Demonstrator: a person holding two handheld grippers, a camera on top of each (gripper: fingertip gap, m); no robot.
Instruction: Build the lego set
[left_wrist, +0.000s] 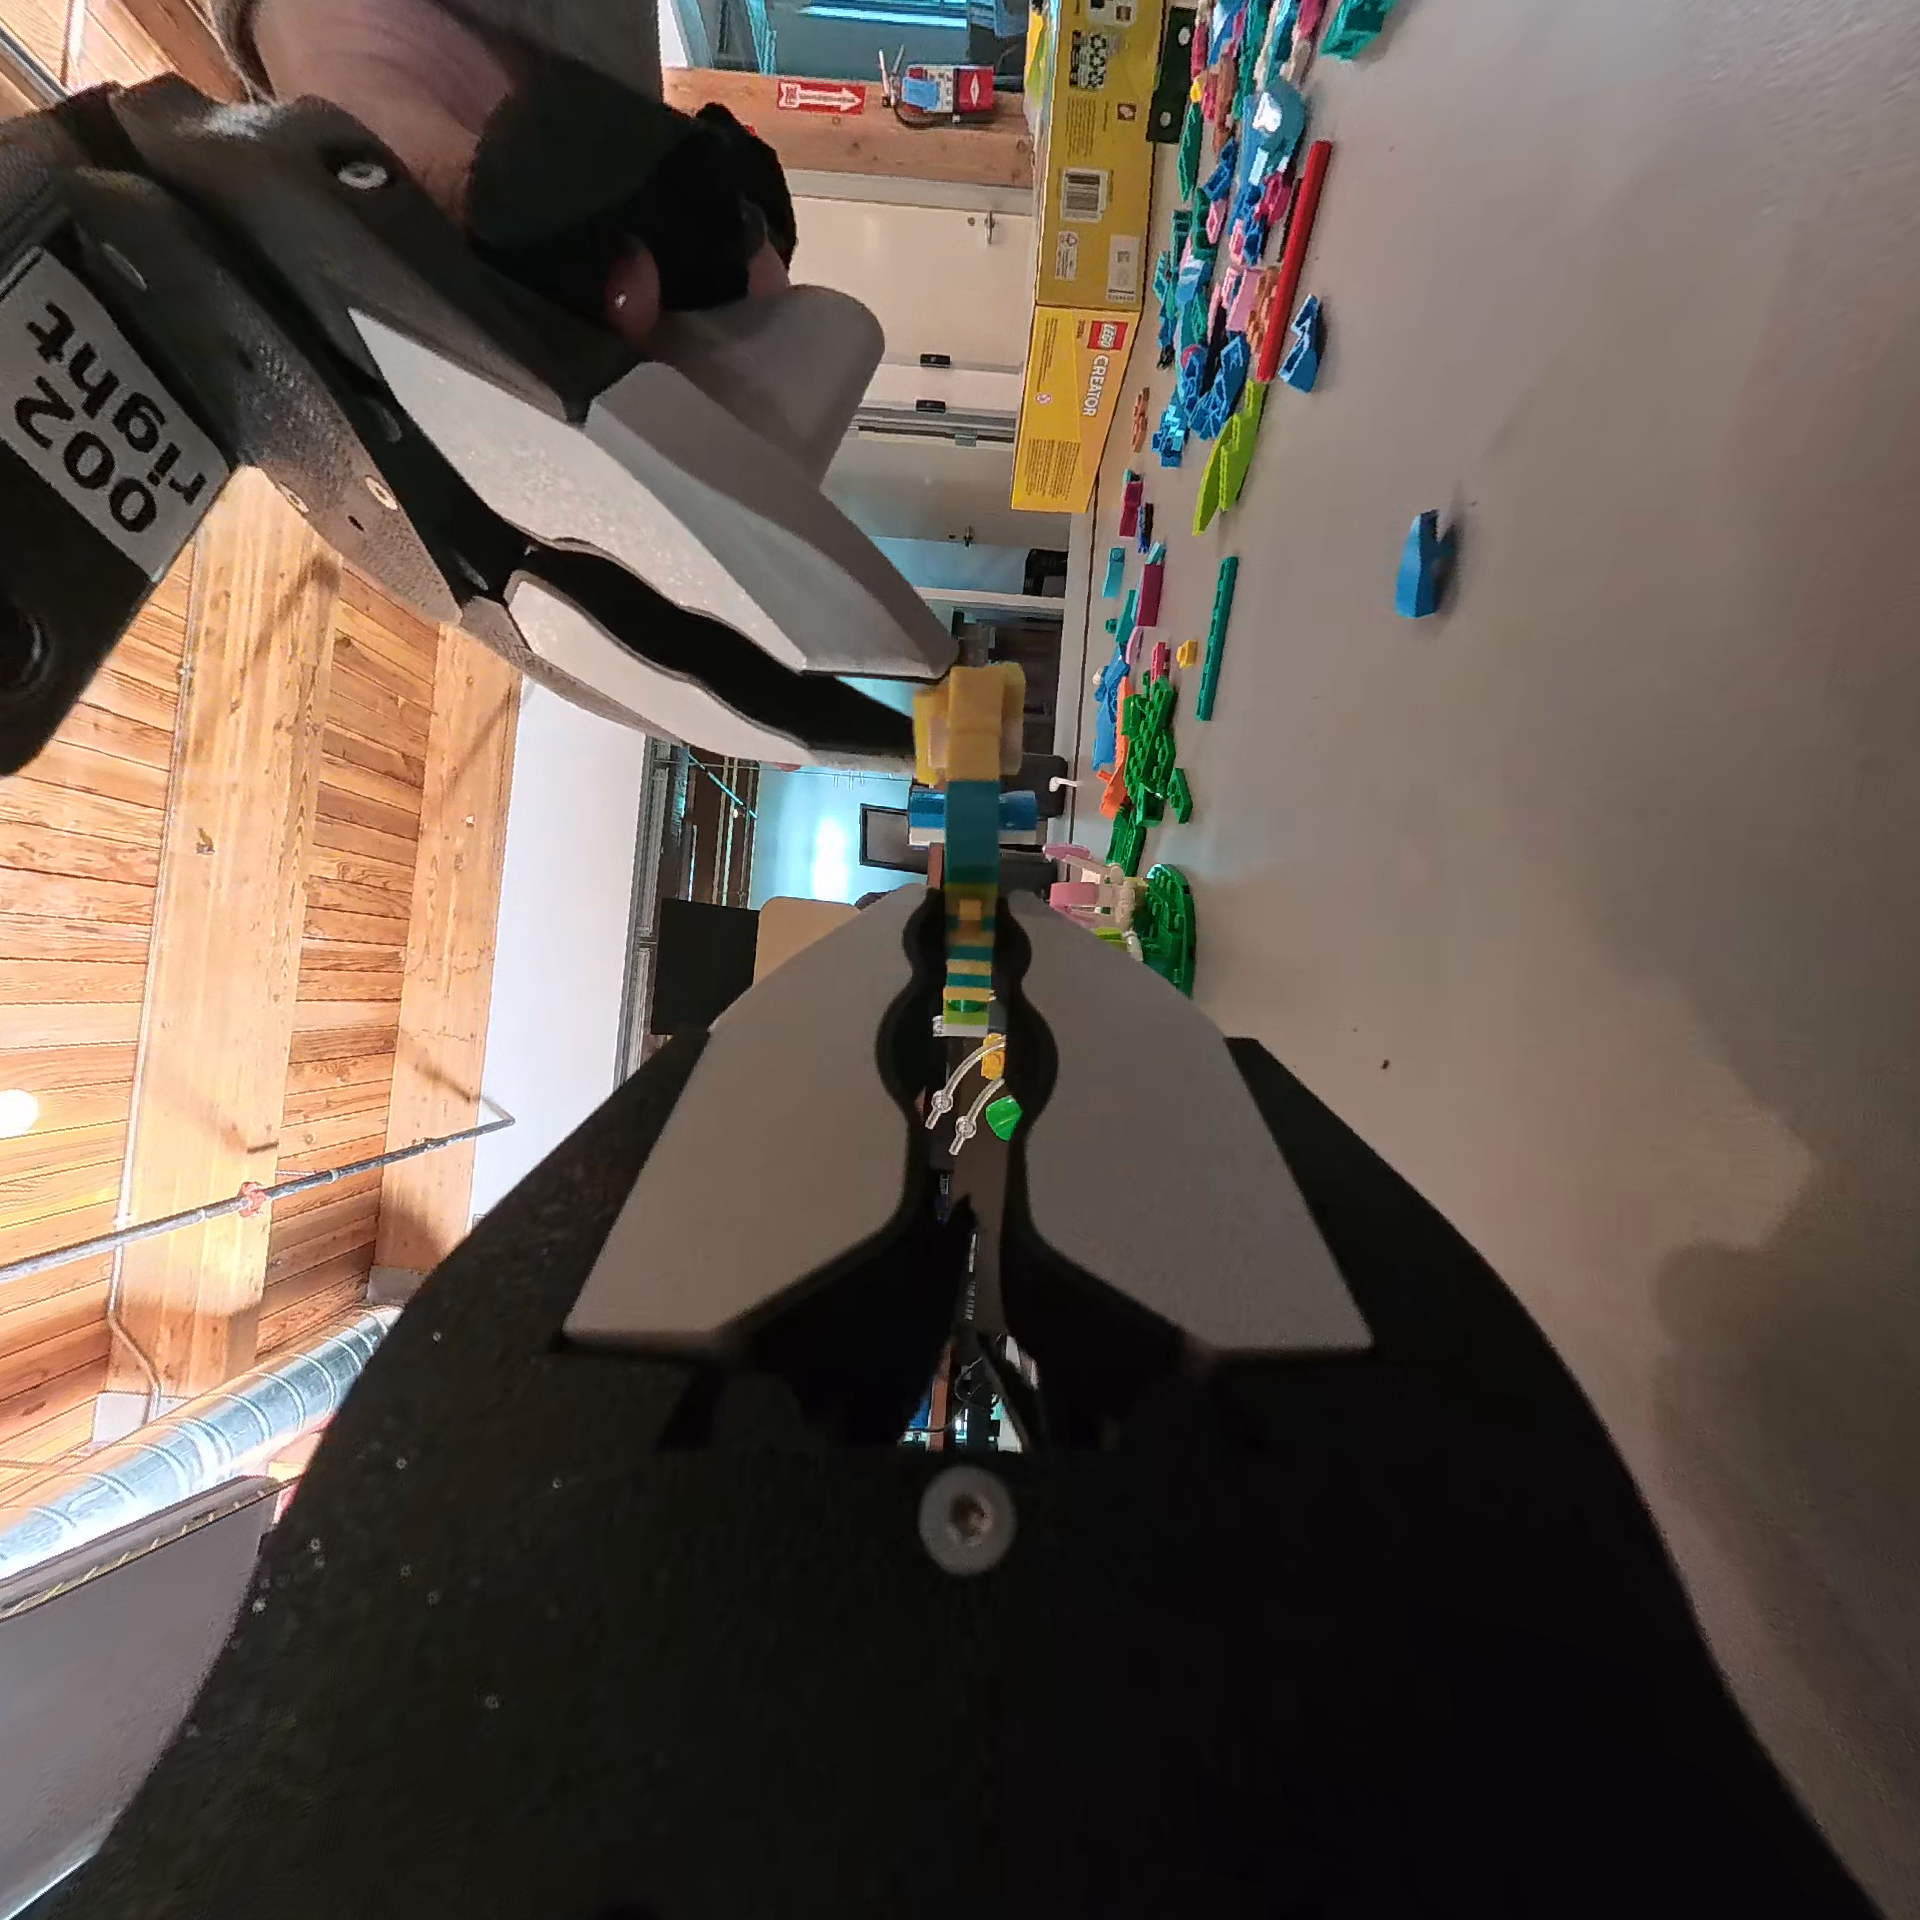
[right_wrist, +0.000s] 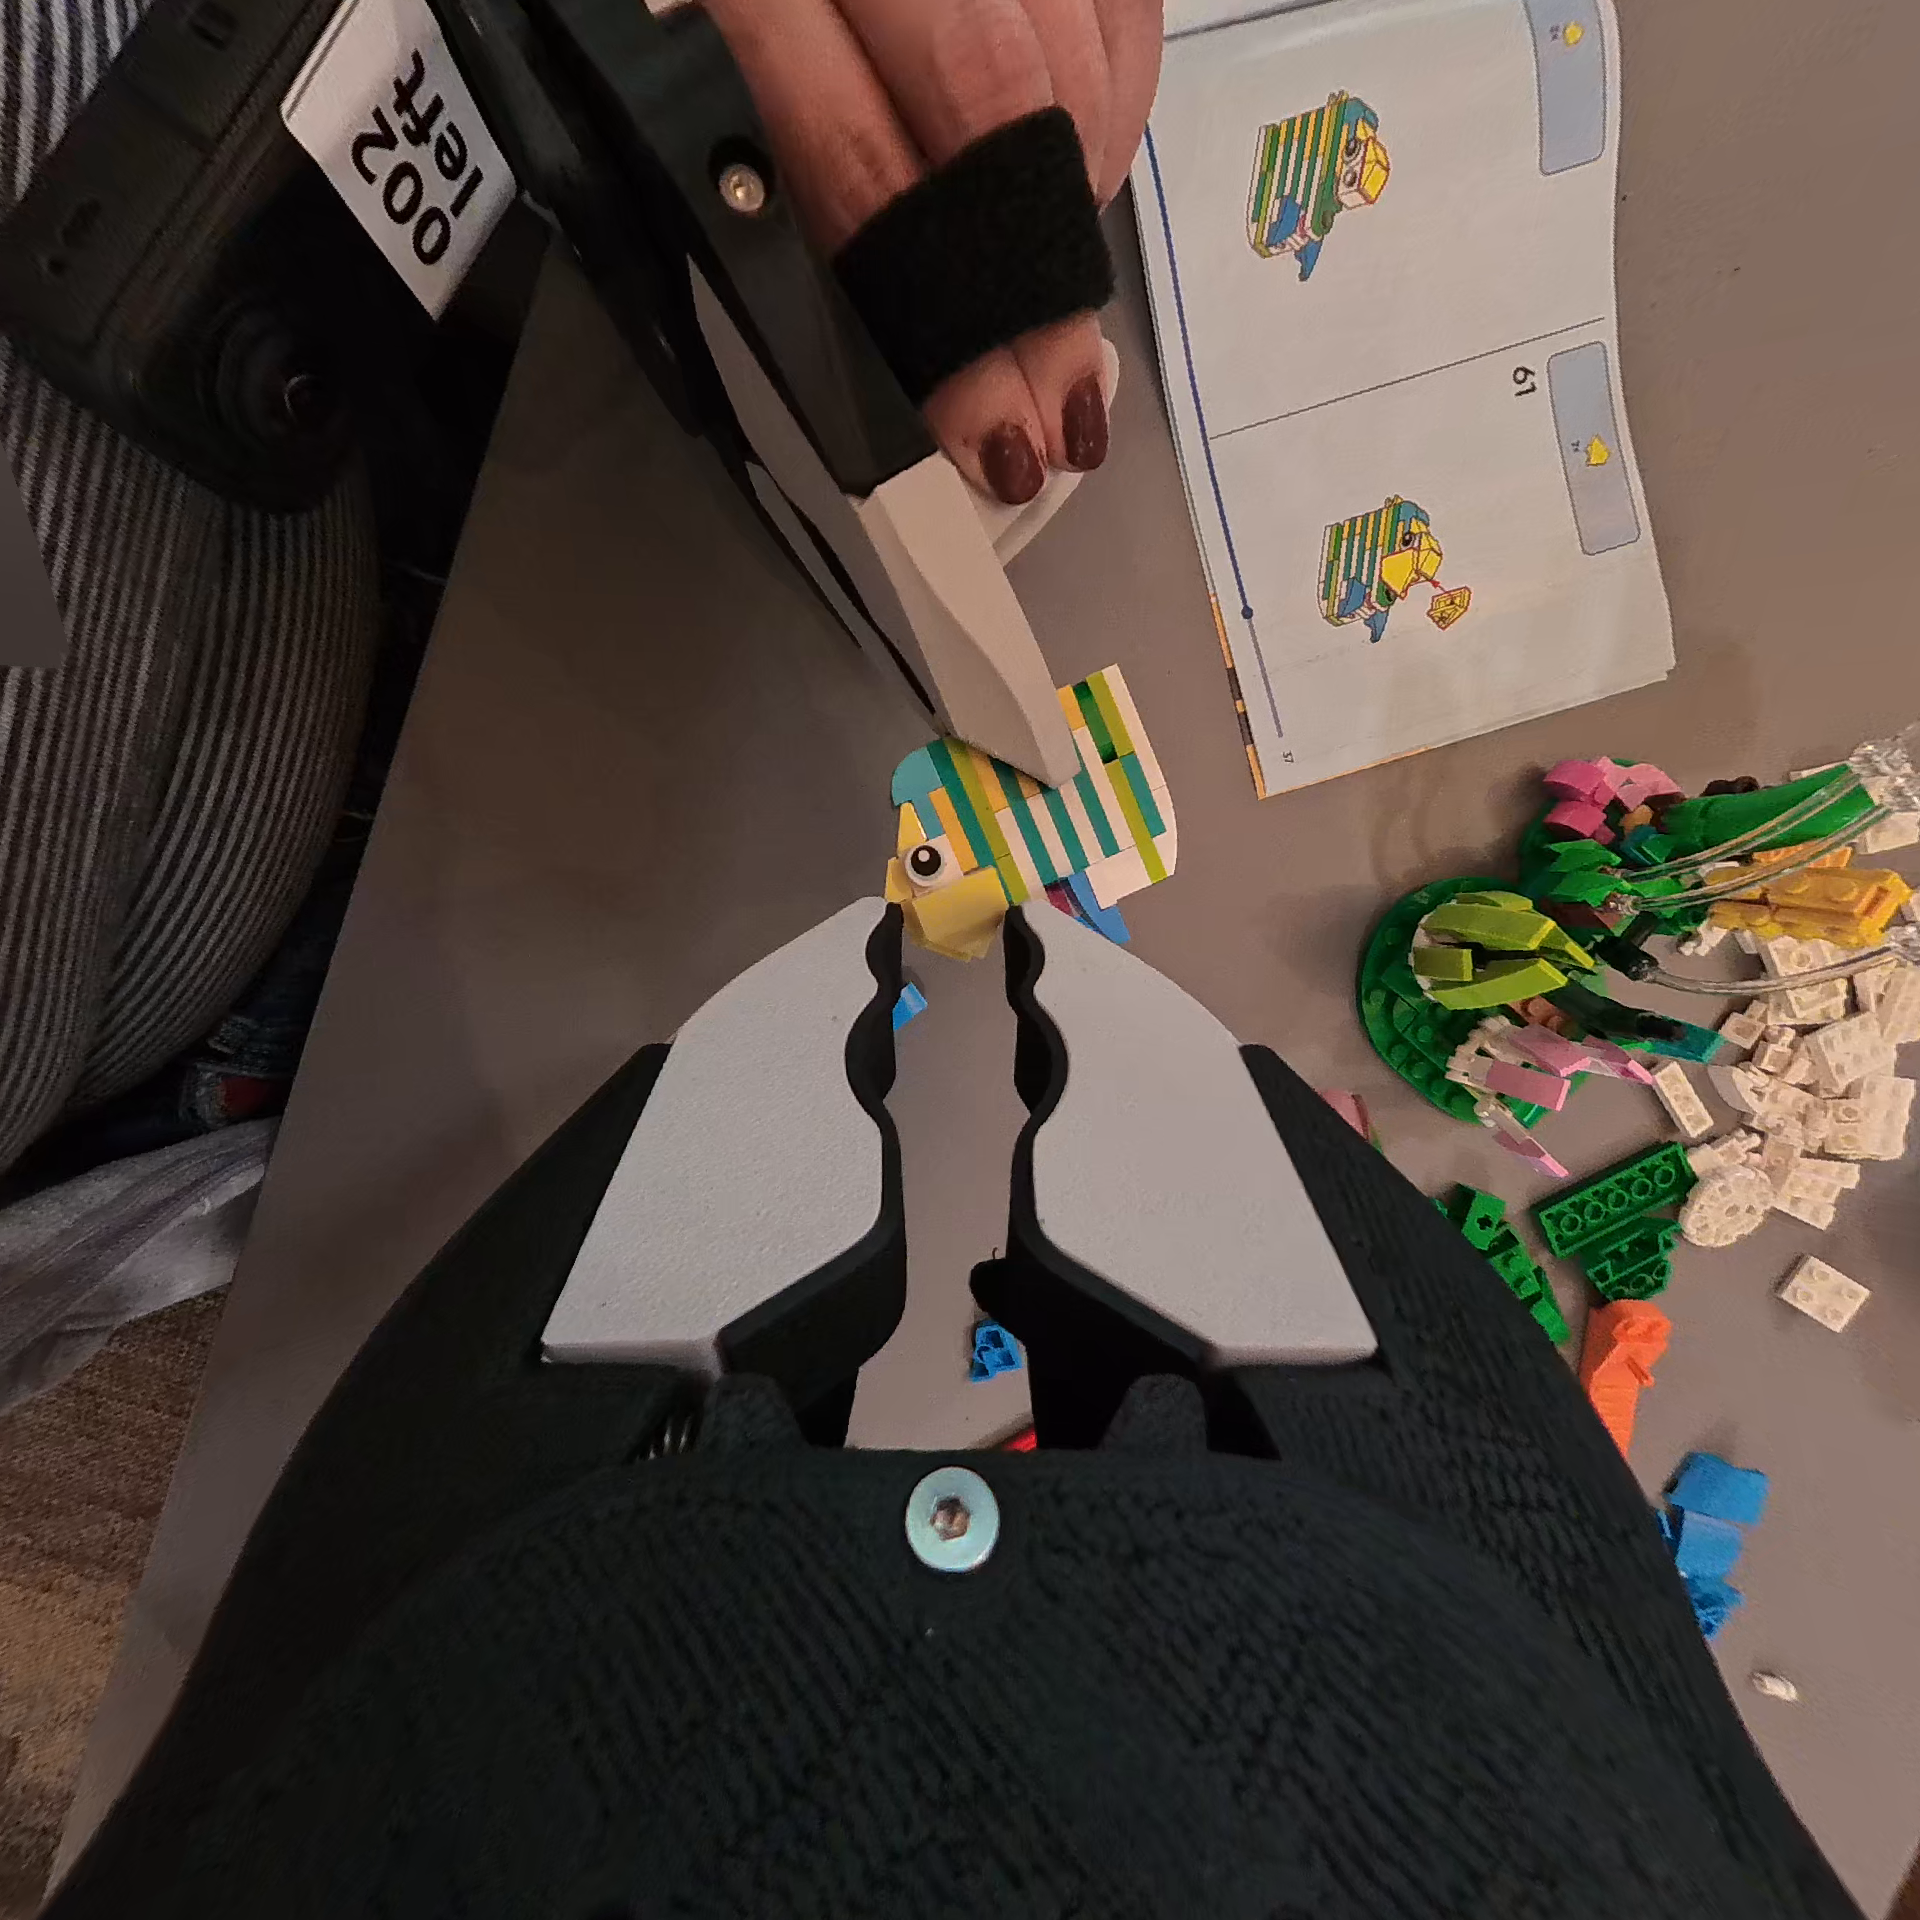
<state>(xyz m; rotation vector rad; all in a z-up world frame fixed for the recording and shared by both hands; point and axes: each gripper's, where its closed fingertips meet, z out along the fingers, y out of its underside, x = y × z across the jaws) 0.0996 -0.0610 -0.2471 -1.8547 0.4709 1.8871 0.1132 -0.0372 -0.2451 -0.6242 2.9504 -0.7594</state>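
A small striped lego fish (right_wrist: 1049, 831), teal, white, yellow and lime with a black-and-white eye, is held above the grey table (right_wrist: 644, 665). My left gripper (right_wrist: 1039, 764) comes in from the upper left and is shut on the fish's body. In the left wrist view the fish (left_wrist: 971, 831) shows edge-on between my left gripper's (left_wrist: 966, 906) fingers. My right gripper (right_wrist: 951, 916) has its tips closed on the fish's yellow mouth piece (right_wrist: 961, 930). In the left wrist view my right gripper (left_wrist: 935, 698) reaches that yellow piece (left_wrist: 977, 717) from the upper left.
An open instruction booklet (right_wrist: 1403, 416) lies at the right. Below it stand a green plant model (right_wrist: 1475, 966) and a heap of white bricks (right_wrist: 1818, 1081). Loose coloured bricks (left_wrist: 1236, 260) and a yellow box (left_wrist: 1091, 208) lie farther off. The table edge (right_wrist: 343, 935) runs at the left.
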